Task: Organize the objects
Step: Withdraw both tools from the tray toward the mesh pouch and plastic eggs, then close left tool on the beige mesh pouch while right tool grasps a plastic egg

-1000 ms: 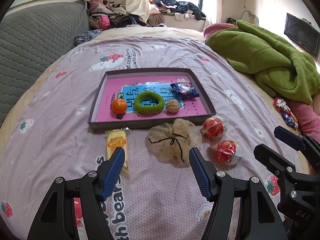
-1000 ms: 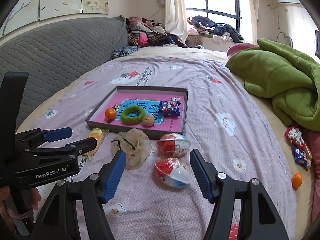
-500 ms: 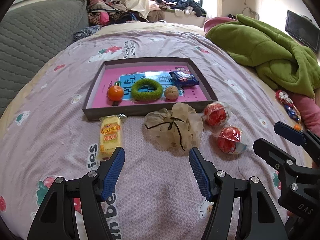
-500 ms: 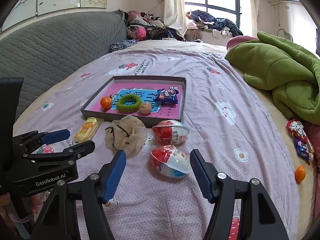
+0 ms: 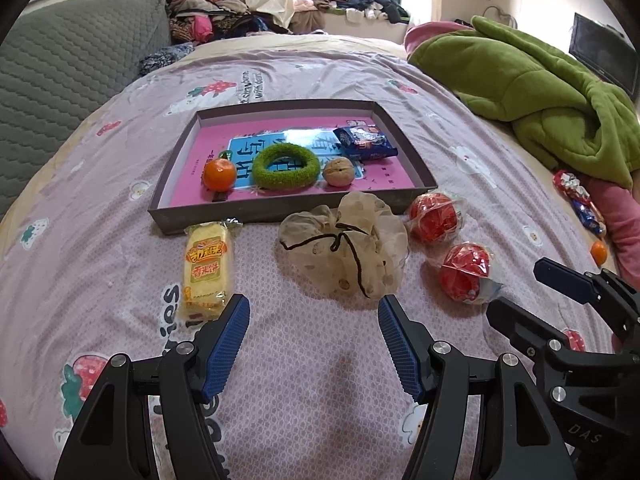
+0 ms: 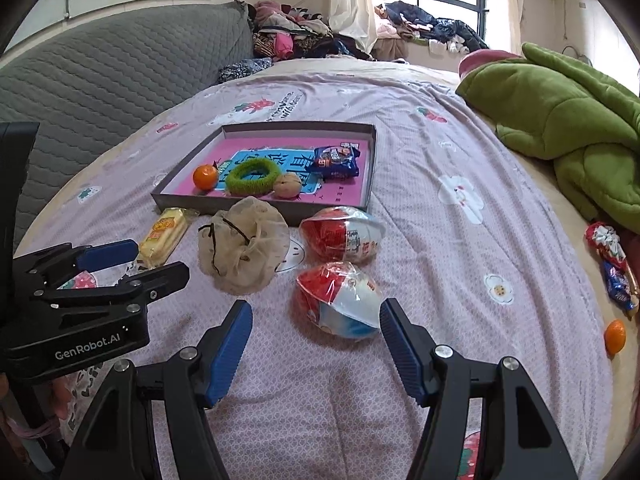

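Note:
A shallow grey box (image 5: 200, 218) (image 6: 188, 202) with a pink floor sits on the bed, holding a tangerine (image 5: 219, 174), a green ring (image 5: 286, 166), a walnut (image 5: 338, 172) and a blue snack packet (image 5: 366, 143). In front of it lie a yellow wafer packet (image 5: 208, 268) (image 6: 164, 234), a beige scrunchie (image 5: 352, 250) (image 6: 242, 246) and two red wrapped eggs (image 6: 340, 238) (image 6: 340, 300). My left gripper (image 5: 314, 338) is open, just short of the scrunchie. My right gripper (image 6: 316, 338) is open, with the nearer egg just ahead of its fingertips.
A green blanket (image 6: 560, 120) is piled at the right. Wrapped sweets (image 6: 612, 264) and a loose tangerine (image 6: 615, 334) lie near the right edge of the bed. A grey quilted headboard (image 6: 100, 80) rises at the left; clothes are heaped by the window (image 6: 304, 40).
Both grippers have sunk toward the bed and come closer to the objects, which look larger now. Their jaws stay equally wide. Nothing on the bed has moved.

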Demonstrator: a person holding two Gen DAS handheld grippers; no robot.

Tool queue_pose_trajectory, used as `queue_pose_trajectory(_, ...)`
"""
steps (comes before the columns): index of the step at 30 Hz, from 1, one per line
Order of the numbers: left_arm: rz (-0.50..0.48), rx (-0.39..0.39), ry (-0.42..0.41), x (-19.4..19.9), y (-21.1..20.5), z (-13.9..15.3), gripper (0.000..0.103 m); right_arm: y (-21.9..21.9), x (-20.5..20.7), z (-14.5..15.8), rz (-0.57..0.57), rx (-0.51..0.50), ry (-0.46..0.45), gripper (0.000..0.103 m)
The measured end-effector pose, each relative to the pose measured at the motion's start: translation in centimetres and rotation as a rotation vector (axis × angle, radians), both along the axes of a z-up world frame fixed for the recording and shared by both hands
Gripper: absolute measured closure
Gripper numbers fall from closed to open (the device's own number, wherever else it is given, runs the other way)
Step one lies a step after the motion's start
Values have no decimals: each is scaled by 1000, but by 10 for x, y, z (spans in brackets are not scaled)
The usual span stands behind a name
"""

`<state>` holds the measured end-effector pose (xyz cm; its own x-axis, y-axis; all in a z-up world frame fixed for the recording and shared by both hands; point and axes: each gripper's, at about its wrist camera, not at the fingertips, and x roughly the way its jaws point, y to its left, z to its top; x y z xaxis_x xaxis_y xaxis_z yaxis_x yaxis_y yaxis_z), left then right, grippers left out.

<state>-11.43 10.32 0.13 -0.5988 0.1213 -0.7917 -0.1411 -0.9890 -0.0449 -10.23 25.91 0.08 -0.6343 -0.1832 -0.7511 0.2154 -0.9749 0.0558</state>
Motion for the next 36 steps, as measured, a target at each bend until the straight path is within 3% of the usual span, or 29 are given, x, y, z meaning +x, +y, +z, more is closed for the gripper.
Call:
queue_pose_trajectory(19,-13,16,-29,-38,10,-15,35,5,-17,-27,-15,44,-41,37)
queue_pose_trajectory(36,3,26,-117,-98,24,-52,35,7,-43,-42,-10,31,-44,37)
